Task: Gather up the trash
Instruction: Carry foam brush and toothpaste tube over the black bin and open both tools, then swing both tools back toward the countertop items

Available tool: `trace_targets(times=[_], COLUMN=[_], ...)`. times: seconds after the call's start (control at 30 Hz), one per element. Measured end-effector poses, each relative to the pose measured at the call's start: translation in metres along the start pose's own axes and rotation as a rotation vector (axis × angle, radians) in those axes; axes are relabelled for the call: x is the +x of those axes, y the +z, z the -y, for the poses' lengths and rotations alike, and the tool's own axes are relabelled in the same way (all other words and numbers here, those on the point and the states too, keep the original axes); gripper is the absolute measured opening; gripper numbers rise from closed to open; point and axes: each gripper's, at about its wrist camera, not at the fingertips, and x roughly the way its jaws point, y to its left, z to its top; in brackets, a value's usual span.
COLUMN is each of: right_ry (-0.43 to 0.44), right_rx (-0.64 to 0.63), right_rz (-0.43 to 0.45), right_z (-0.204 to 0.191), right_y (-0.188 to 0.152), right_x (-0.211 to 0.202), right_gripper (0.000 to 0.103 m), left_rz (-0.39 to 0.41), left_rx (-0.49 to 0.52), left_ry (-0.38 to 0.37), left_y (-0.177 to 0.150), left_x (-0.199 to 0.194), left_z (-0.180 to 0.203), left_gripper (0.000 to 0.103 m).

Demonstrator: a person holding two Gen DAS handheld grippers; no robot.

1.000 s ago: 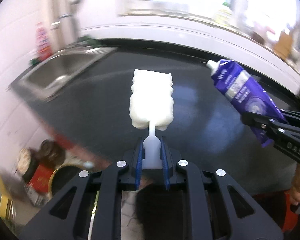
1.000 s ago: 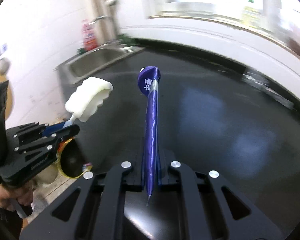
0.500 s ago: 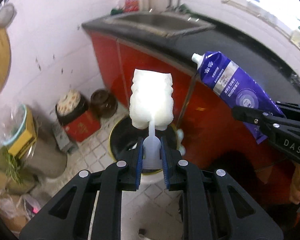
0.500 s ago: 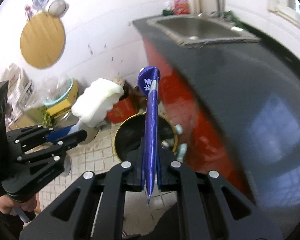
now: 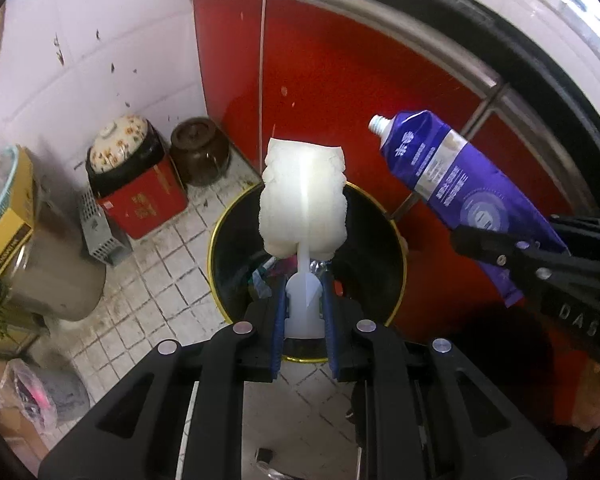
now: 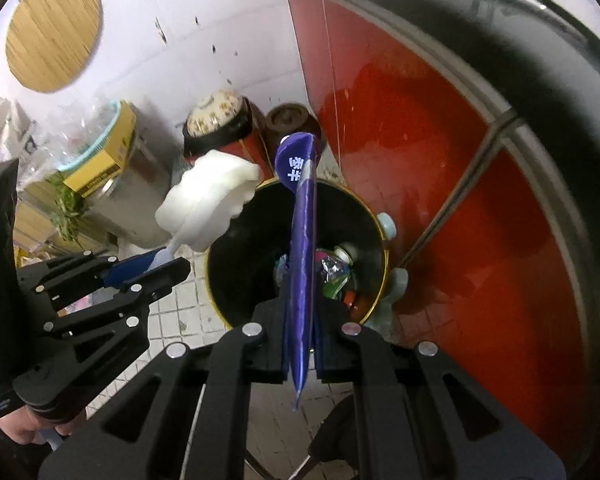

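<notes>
The left gripper sits at lower centre, jaws clamped tight; the right gripper likewise, jaws closed, at lower centre.

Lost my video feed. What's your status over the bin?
Left gripper shut on sponge brush. Right gripper shut on toothpaste tube. Both held above open trash bin, trash already inside. Nothing blocking the drop.

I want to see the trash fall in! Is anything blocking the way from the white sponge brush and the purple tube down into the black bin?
Nothing visible is. The sponge brush and the purple tube both hang over the open trash bin. It has no lid on, and only wrappers lie inside.
</notes>
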Motion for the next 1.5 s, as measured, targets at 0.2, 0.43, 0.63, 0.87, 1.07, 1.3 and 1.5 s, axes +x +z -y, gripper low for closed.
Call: trace_targets(times=[0.2,0.43,0.63,0.87,1.07,1.3,1.5], right_ry=[0.006,-0.015,-0.006,0.005,-0.109,-0.415,-0.562], right_rx=[0.035,0.052,0.05,0.048,0.164,0.408,0.548], right_rz=[-0.034,-0.005,0.034,0.157,0.356,0.467,0.498], right_z=[0.006,0.021,0.021,0.021,0.078,0.17,0.214], right_y=[0.013,0.015,0.006,-0.02,-0.086,-0.209,-0.315], right_x=[0.026,0.024,0.002,-0.092,-0.228,-0.344,-0.404], right_gripper=[0.012,0.087,0.087,0.087,0.094,0.094,0.095], left_rz=[-0.027,-0.042,-0.038,0.061,0.177,0.226,0.205], left_rx=[0.018,-0.039,-0.059,0.0,0.132,0.39,0.605], left_ry=[0.004,0.066,0.051,0.011,-0.079,-0.309,-0.468], left_y=[0.008,0.005,0.001,0.012,0.021,0.014,-0.02], left_x=[0.024,0.041,0.03,-0.037,-0.105,-0.142,-0.16], left_z=[-0.005,-0.02,-0.02,0.016,0.102,0.259,0.395], left_gripper=[0.017,0.093,0.093,0.094,0.096,0.096,0.096])
